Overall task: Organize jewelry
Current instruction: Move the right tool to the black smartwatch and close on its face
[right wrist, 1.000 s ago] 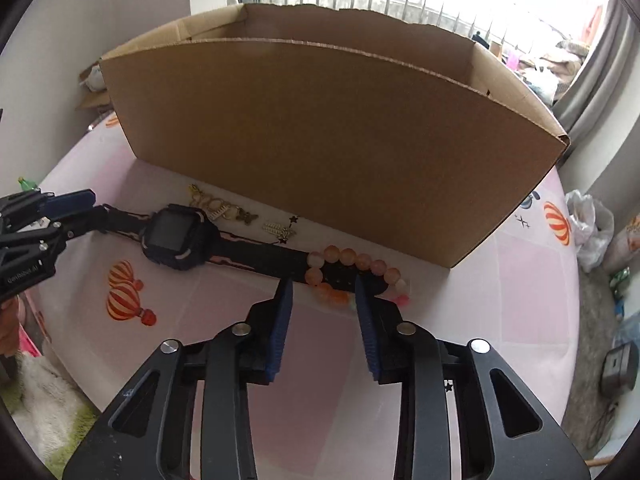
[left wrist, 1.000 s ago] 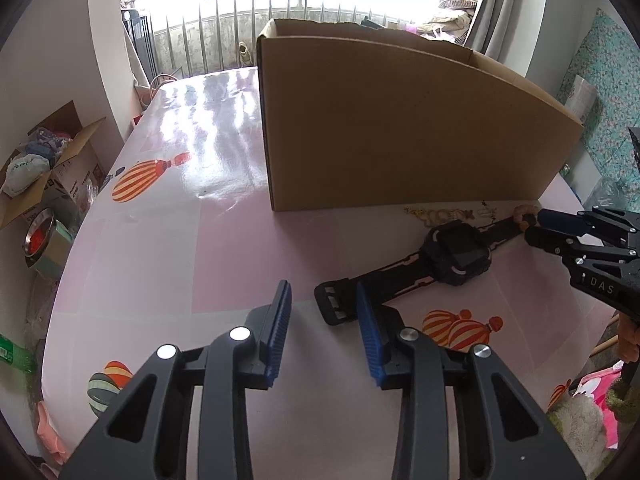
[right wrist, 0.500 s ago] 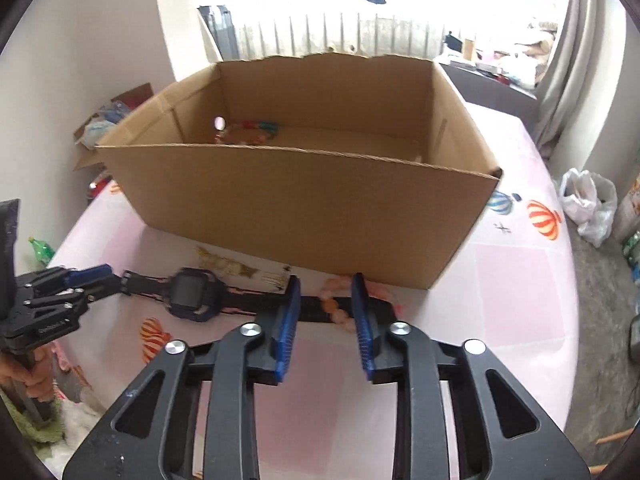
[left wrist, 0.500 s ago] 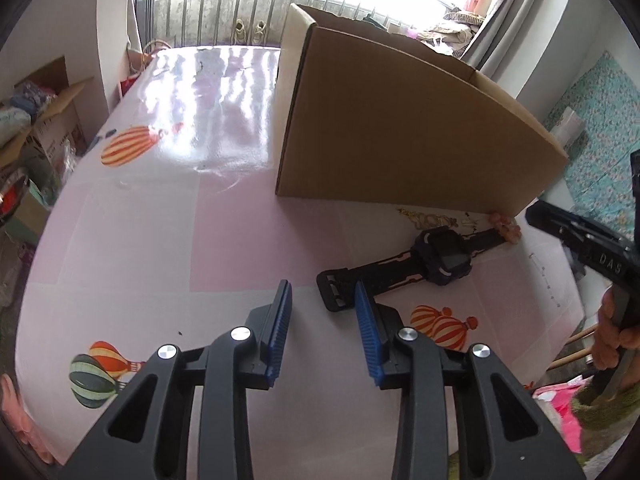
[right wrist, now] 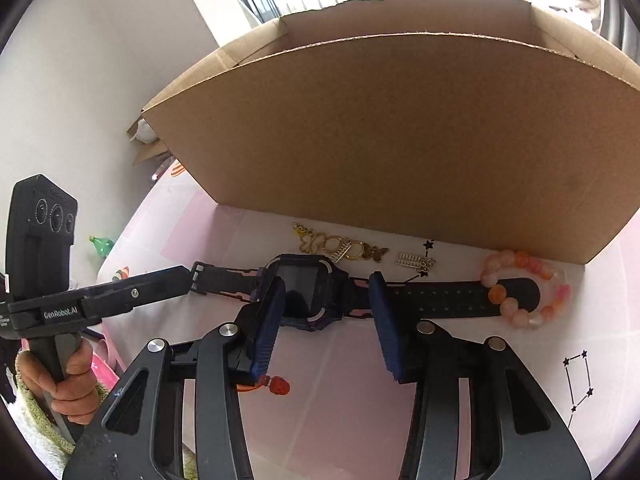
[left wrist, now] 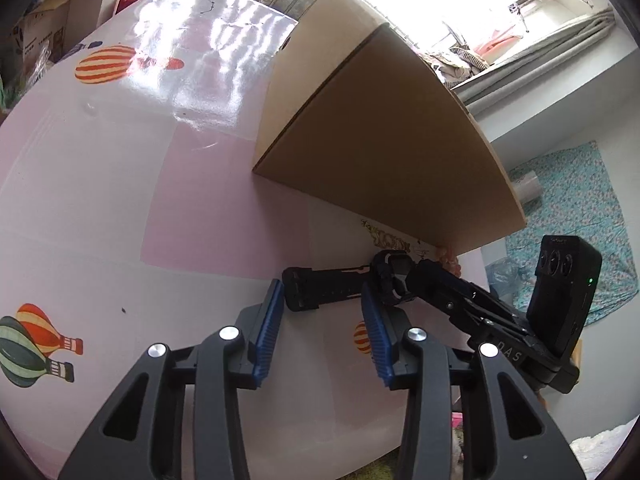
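A black smartwatch [right wrist: 308,288] lies flat on the pink tablecloth in front of a tall cardboard box [right wrist: 400,140]. My right gripper [right wrist: 326,292] straddles the watch face, jaws opening, pads not pressing on it. My left gripper [left wrist: 322,300] straddles the buckle end of the strap [left wrist: 316,292], jaws opening too. In the left wrist view the right gripper [left wrist: 420,276] covers part of the watch face [left wrist: 394,268]. A pink and orange bead bracelet [right wrist: 498,292] rings the strap's other end. Gold charms [right wrist: 340,246] lie between the watch and the box.
A small gold charm [right wrist: 414,260] lies beside the others. A person's hand [right wrist: 76,372] grips the left gripper's handle at the table edge. A green bottle [right wrist: 102,246] is on the floor beyond. An open carton [left wrist: 40,32] stands far left.
The right gripper shifted from over the bead bracelet to over the watch face. The left gripper rolled and closed in on the strap end. Both pairs of jaws widened.
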The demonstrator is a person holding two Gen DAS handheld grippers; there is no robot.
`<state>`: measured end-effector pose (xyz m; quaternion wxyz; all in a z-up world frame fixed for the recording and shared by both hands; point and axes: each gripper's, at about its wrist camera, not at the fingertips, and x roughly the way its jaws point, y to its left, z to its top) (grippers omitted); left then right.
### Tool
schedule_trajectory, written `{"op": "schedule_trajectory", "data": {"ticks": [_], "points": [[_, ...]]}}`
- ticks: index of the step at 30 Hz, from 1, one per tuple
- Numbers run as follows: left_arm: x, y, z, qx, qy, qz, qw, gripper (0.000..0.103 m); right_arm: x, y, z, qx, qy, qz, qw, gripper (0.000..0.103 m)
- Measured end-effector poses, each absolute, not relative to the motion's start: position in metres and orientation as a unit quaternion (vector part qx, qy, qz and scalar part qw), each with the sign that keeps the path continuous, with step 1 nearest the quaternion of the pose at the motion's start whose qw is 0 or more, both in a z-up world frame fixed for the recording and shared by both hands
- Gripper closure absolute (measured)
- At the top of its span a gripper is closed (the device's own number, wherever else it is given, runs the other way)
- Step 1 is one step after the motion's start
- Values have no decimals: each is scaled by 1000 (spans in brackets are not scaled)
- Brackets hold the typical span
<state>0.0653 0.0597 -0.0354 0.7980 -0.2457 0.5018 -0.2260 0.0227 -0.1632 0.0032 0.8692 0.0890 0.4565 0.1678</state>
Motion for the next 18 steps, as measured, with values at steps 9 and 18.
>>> {"op": "schedule_trajectory", "data": {"ticks": [9,18], "points": [[67,50,-34,-260,497,-233,794,60,19,-176,7,120,449,185,866,60],[69,29,-29,-218,493,-233,809,61,18,-178,12,142,443,197,863,60]]}}
